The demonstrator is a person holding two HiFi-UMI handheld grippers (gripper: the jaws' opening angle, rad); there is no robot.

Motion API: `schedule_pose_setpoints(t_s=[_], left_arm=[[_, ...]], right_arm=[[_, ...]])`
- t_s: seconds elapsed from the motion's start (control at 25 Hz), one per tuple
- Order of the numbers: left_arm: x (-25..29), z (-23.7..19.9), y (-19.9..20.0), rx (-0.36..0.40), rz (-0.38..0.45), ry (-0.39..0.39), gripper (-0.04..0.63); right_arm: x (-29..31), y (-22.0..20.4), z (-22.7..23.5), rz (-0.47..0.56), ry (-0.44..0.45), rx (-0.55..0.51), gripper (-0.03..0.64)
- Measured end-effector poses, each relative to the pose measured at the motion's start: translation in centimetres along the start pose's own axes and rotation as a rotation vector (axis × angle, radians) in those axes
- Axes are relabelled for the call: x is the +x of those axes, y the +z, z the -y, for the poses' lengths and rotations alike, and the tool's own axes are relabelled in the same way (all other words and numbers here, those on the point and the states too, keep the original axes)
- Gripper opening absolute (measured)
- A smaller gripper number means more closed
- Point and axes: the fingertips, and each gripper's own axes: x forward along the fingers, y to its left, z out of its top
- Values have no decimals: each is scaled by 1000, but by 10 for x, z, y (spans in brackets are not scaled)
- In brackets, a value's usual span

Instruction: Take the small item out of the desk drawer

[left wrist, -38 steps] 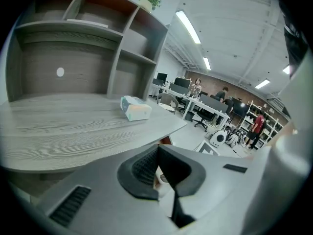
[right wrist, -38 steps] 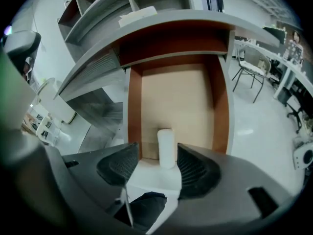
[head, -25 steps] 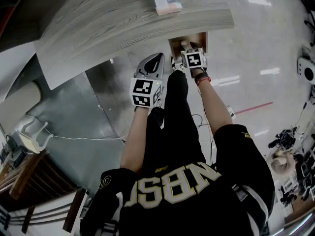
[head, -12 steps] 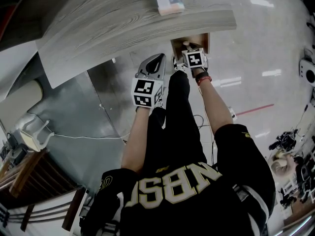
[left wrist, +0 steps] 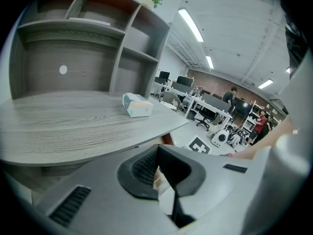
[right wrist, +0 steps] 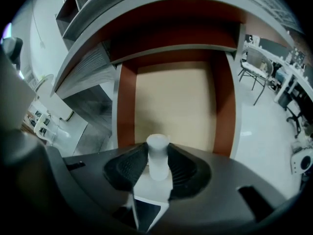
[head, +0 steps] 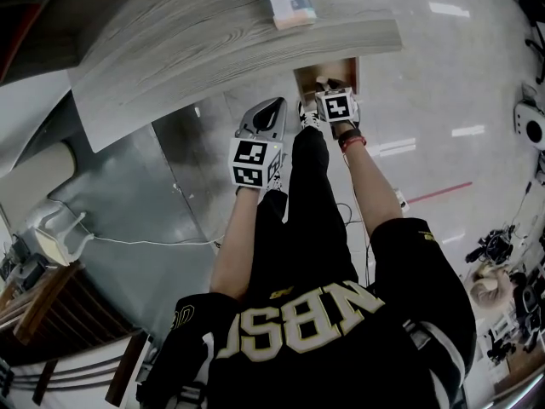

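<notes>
The desk drawer (right wrist: 176, 106) stands pulled out, with a pale bottom and red-brown side walls (head: 344, 66). My right gripper (right wrist: 157, 156) points steeply down into it, and its jaws have just been closing. They now press from both sides on a small white cylinder (right wrist: 157, 145), which stands upright between the pads. In the head view the right gripper (head: 326, 85) sits over the drawer's near end. My left gripper (head: 274, 102) hangs left of the drawer, under the desk's edge. Its pads (left wrist: 146, 168) meet with nothing between them.
A grey wood-grain desk top (head: 213, 32) overhangs the drawer and carries a tissue pack (head: 288, 0) near its edge. Shelving (left wrist: 98, 43) rises at the desk's back. The person's legs are close below both grippers. Glossy floor (head: 443, 75) lies to the right.
In the head view both grippers keep their places; only the view itself shifts slightly.
</notes>
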Motion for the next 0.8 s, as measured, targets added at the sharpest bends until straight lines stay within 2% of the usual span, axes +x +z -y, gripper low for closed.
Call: schedule_pose_setpoints(t_s=[0.16, 0.8], left_arm=[[-8, 3, 5, 1, 8, -5, 6], [-58, 12, 18, -5, 54, -13, 6]], right_arm=[[-16, -4, -3, -20, -21, 4, 130], [-79, 11, -40, 89, 9, -24, 123]])
